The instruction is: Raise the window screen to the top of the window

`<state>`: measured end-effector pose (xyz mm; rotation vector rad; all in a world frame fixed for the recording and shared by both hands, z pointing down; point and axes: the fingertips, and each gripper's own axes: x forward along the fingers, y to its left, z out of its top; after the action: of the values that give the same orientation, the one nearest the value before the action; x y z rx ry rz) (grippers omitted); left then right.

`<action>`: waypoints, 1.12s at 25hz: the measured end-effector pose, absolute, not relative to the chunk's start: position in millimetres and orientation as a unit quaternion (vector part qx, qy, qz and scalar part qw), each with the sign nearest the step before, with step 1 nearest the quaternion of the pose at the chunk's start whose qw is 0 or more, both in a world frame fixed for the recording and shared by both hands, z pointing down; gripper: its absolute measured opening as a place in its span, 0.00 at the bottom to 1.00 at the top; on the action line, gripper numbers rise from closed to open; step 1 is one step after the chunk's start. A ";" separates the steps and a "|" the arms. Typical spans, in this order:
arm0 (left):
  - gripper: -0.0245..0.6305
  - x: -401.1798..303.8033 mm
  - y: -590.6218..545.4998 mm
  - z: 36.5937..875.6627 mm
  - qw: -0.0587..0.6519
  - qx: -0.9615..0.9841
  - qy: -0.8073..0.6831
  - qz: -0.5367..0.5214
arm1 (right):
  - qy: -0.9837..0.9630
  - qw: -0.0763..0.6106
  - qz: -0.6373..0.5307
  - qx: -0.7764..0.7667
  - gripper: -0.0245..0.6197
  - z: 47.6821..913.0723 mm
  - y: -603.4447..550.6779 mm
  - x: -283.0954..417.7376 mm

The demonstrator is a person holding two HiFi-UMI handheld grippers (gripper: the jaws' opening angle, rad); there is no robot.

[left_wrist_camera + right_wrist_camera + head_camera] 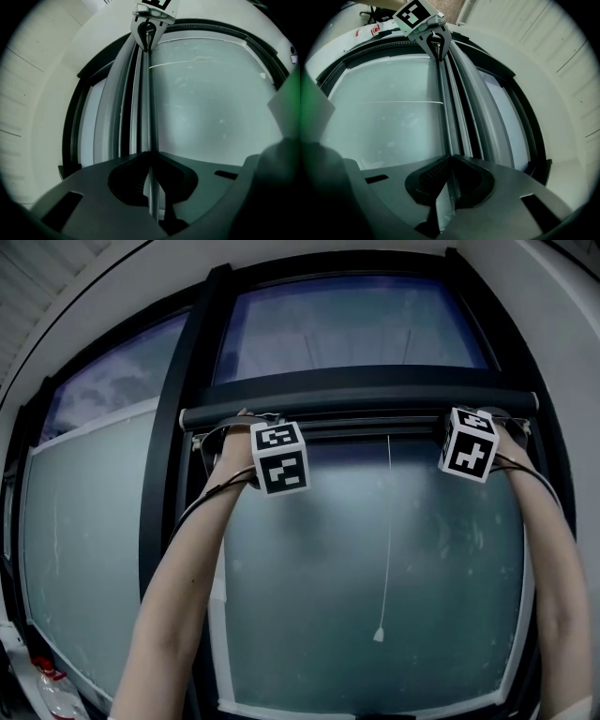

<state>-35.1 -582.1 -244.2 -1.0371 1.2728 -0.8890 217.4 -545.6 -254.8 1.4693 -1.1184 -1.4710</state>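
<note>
We look up at a dark-framed window [161,474] with pale, cloudy glass [309,596]. Two bare arms reach up to it, the left arm [178,596] and the right arm [558,587]. Each hand carries a gripper topped with a black-and-white marker cube. The screen's rail [366,432], a thin light strip, lies level high in the window. It sits just under a thick dark bar [361,411] that crosses the pane. Above that bar is a smaller, bluish upper pane [347,329].

The left gripper [151,157] has its jaws drawn narrow, pinching the rail's thin edge near its left end. The right gripper [450,158] pinches the same rail near its right end, its jaws equally narrow. In each gripper view the rail runs straight away from the jaws to the other gripper.

Between the two grippers, nearer the right one, a thin white cord [386,540] hangs straight down from the rail in front of the glass. It ends in a small pale piece, perhaps a toggle, too small for us to tell.
</note>
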 end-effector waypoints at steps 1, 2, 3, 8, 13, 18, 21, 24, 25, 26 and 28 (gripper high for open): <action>0.07 -35.9 -582.0 -248.4 0.596 -0.445 0.550 -0.381 | -0.435 0.380 -0.579 0.575 0.07 -259.1 -545.7 216.3; 0.07 -36.3 -581.6 -252.6 0.598 -0.442 0.551 -0.378 | -0.431 0.380 -0.583 0.575 0.07 -263.0 -545.5 215.4; 0.07 -36.1 -581.3 -256.4 0.602 -0.436 0.554 -0.375 | -0.424 0.382 -0.586 0.575 0.07 -266.4 -545.6 215.3; 0.07 -33.6 -582.0 -265.2 0.618 -0.424 0.554 -0.363 | -0.417 0.390 -0.588 0.574 0.07 -274.1 -546.0 217.9; 0.07 -33.9 -580.1 -266.2 0.616 -0.427 0.554 -0.362 | -0.425 0.374 -0.583 0.583 0.07 -275.8 -543.3 219.2; 0.07 -38.1 -572.2 -265.8 0.602 -0.451 0.603 -0.266 | -0.441 0.303 -0.586 0.608 0.08 -274.5 -533.7 218.3; 0.07 -40.3 -562.6 -258.2 0.551 -0.536 0.622 -0.149 | -0.478 0.210 -0.579 0.627 0.08 -273.6 -515.7 218.1; 0.07 -36.1 -549.2 -236.2 0.473 -0.653 0.591 -0.002 | -0.544 0.079 -0.543 0.635 0.08 -259.2 -499.4 220.4; 0.07 -33.9 -544.5 -224.7 0.450 -0.682 0.576 0.037 | -0.571 0.037 -0.528 0.627 0.08 -249.7 -495.8 220.1; 0.07 -31.1 -540.1 -211.6 0.431 -0.703 0.562 0.065 | -0.598 0.002 -0.514 0.615 0.08 -238.1 -493.2 219.4; 0.07 -26.0 -534.2 -183.0 0.410 -0.724 0.549 0.084 | -0.640 -0.047 -0.489 0.591 0.08 -209.3 -488.7 217.7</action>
<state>-26.0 -534.2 -183.0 -1.8231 1.3819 0.2126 217.7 -488.7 -209.3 1.9129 -2.0729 -1.5837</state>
